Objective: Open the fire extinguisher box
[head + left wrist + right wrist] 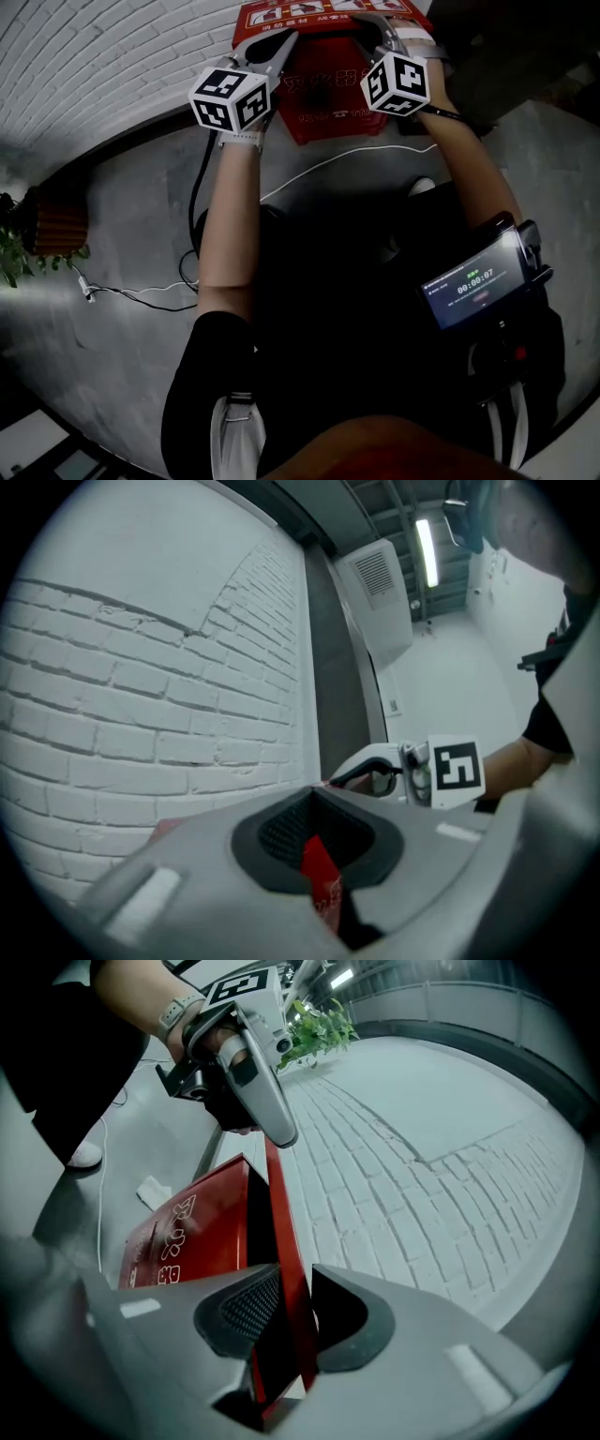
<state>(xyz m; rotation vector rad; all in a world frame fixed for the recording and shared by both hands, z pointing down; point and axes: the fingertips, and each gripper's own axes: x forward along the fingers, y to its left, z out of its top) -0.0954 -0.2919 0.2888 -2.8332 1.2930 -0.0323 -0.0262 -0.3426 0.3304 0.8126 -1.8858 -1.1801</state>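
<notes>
The red fire extinguisher box (pixel 328 108) stands on the floor against a white brick wall. Both grippers reach its top edge. My left gripper (pixel 278 49) is at the lid's left end, my right gripper (pixel 371 24) at its right end. In the left gripper view the left gripper (pixel 319 860) is shut on a red edge of the lid (pixel 321 874). In the right gripper view the thin red lid (pixel 279 1232) stands raised off the box front (pixel 183 1241) and runs between the right gripper (pixel 286 1326) jaws, which pinch it. The left gripper (pixel 258 1091) shows at the lid's far end.
The white brick wall (pixel 103 56) rises right behind the box. A potted plant (pixel 37 230) stands at the left on the grey floor. Cables (pixel 319 164) trail across the floor. A white scrap (pixel 150 1192) lies beside the box. A phone (pixel 473 286) hangs at the person's chest.
</notes>
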